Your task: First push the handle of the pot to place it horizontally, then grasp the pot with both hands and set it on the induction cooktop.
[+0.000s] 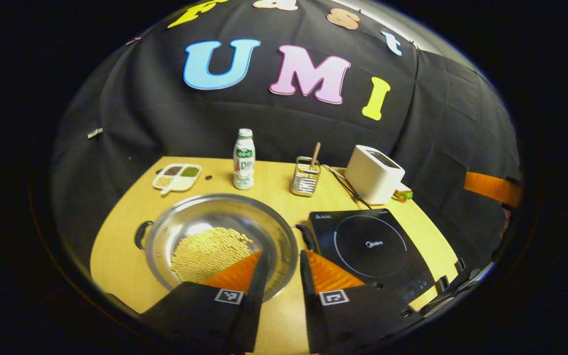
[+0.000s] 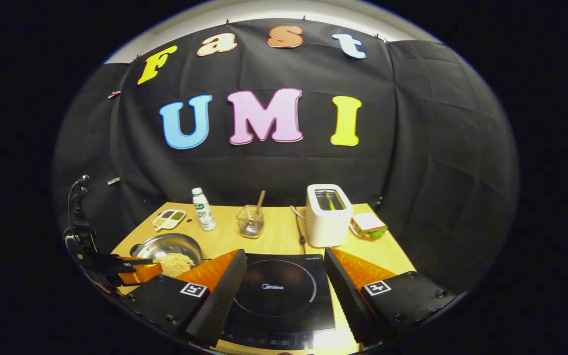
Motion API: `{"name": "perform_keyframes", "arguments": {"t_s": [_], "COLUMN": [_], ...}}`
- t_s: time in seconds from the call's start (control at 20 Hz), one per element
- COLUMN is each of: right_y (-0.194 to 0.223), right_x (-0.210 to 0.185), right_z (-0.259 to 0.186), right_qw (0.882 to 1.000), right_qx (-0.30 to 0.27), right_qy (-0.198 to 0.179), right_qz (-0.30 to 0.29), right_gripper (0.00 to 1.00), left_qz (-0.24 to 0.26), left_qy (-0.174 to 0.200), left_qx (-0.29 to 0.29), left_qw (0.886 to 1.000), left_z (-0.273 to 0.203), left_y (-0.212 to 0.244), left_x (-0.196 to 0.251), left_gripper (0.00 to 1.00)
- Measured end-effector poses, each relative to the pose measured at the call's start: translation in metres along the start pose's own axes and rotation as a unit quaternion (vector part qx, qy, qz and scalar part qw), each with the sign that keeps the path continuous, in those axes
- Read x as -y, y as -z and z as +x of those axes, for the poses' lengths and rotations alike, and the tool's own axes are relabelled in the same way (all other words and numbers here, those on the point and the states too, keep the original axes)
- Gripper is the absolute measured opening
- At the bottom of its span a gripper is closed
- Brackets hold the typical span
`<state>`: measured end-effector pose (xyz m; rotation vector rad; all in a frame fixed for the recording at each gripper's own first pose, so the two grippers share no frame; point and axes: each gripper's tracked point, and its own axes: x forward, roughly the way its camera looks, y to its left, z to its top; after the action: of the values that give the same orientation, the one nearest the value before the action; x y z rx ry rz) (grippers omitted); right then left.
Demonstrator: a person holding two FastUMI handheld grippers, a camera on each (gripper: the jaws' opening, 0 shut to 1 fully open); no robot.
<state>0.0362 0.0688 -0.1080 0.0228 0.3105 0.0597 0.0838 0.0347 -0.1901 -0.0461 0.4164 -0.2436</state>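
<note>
The left gripper hangs with its fingers spread and nothing between them, poised over the near right rim of the pot. The pot sits on the table just ahead and to the left of that gripper, with pale grains heaped in its bottom. It has 2 dark handles: the right handle lies just beyond the gripper's right finger, in the gap between pot and cooktop, and the left handle is at the far left side of the rim.

The right gripper is also spread and empty, hovering over the cooktop, with the pot off to its left and the left gripper beside it.

My judgement: the push has not begun. The handles look almost level already, so only a light nudge on the right handle should be needed. Use 1 fingertip, low and slow, or the pot may slide and spill grains. Then take 1 handle in each gripper.

Farther off stand a bottle, a wire holder and a toaster.
</note>
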Motion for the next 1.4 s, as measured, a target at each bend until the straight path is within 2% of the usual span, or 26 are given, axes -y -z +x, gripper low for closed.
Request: {"name": "perform_keyframes", "arguments": {"t_s": [0.25,0.55,0.7,0.75,0.8,0.9,1.05,1.15,1.4], "right_y": [0.014,0.053,0.083,0.091,0.1,0.121,0.148,0.163,0.17], "right_x": [-0.065,-0.123,-0.147,-0.154,-0.16,-0.169,-0.182,-0.184,-0.191], "right_z": [0.032,0.071,0.088,0.095,0.103,0.115,0.135,0.15,0.169], "right_qw": [0.996,0.983,0.974,0.972,0.97,0.966,0.959,0.958,0.96], "right_qx": [-0.043,-0.119,-0.164,-0.172,-0.178,-0.199,-0.226,-0.234,-0.228], "right_qy": [-0.078,-0.136,-0.154,-0.158,-0.162,-0.166,-0.168,-0.161,-0.155], "right_qz": [-0.017,-0.012,-0.014,-0.016,-0.018,-0.017,0.02,0.028,0.044], "right_gripper": [0.99,0.99,0.99,0.94,0.99,0.99,0.99,1.0,0.99], "left_qz": [-0.011,-0.023,-0.025,-0.024,-0.025,-0.029,-0.032,-0.034,-0.038], "left_qy": [-0.02,-0.067,-0.049,-0.051,-0.055,-0.061,-0.071,-0.067,-0.067], "left_qx": [0.024,0.021,0.011,0.012,0.014,0.013,0.014,0.015,0.001], "left_qw": [0.999,0.997,0.998,0.998,0.998,0.998,0.997,0.997,0.997], "left_z": [-0.026,-0.034,-0.034,-0.032,-0.03,-0.026,-0.011,-0.004,0.029], "left_y": [-0.013,-0.001,0.008,0.009,0.01,0.013,0.017,0.018,0.026], "left_x": [-0.052,-0.12,-0.135,-0.145,-0.153,-0.167,-0.19,-0.201,-0.228], "left_gripper": [0.98,0.95,0.96,0.96,0.95,0.95,0.95,0.95,0.95]}}
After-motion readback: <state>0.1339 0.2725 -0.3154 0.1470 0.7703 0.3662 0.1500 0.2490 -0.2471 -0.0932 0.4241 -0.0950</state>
